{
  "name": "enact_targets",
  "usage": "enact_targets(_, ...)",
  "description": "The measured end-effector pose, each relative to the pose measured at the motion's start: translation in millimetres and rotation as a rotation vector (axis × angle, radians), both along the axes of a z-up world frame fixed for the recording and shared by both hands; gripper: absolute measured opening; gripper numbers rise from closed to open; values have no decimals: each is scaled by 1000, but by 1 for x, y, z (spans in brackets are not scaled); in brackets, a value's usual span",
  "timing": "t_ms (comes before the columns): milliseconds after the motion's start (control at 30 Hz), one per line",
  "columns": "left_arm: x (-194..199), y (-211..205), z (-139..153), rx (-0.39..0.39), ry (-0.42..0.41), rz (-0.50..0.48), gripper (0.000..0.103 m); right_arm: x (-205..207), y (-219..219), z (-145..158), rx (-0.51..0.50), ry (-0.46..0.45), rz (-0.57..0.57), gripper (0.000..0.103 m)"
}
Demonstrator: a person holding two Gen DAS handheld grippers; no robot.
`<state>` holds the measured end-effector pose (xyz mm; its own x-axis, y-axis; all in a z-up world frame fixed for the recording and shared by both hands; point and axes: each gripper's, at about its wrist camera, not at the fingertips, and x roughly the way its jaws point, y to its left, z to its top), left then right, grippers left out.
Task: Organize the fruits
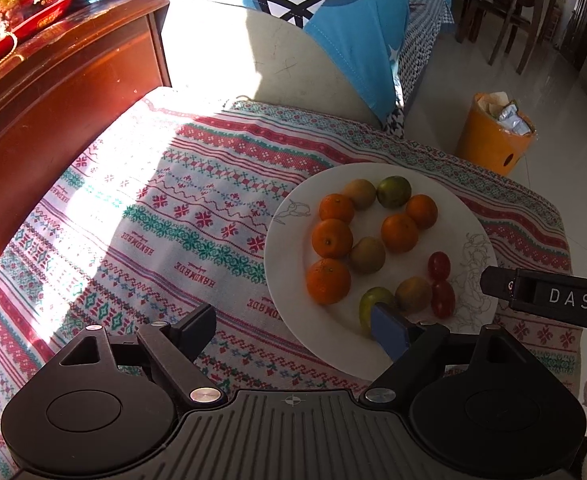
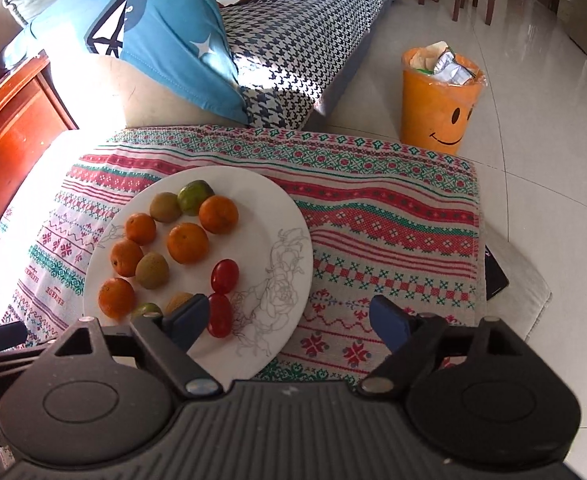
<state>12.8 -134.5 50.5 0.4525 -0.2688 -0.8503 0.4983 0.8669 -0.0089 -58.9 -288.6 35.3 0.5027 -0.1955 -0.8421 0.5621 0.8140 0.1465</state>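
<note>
A white plate (image 1: 289,256) with line-drawn flowers sits on the patterned cloth and also shows in the right wrist view (image 2: 289,216). It holds several oranges (image 1: 332,238), brownish kiwis (image 1: 367,255), two green citrus (image 1: 393,191) and two red cherry tomatoes (image 1: 439,266). My left gripper (image 1: 293,324) is open and empty; its right finger (image 1: 389,330) hangs over the plate's near edge beside a green fruit (image 1: 369,304). My right gripper (image 2: 289,318) is open and empty over the plate's near right edge; its left finger (image 2: 187,318) is next to a tomato (image 2: 219,316).
A patterned woven cloth (image 1: 173,216) covers the low table. A red-brown wooden cabinet (image 1: 53,92) stands at the left. A sofa with a blue cushion (image 2: 165,32) lies behind. An orange smiley bin (image 2: 439,96) stands on the tiled floor at the right.
</note>
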Motion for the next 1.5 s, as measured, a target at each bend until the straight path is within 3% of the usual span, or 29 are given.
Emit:
enact_targets(467, 9, -2, -14, 105, 34, 46, 86, 4, 11, -6, 7, 50, 37, 89)
enact_targets(1500, 9, -3, -17, 157, 18, 43, 88, 4, 21, -6, -19, 47, 93, 90)
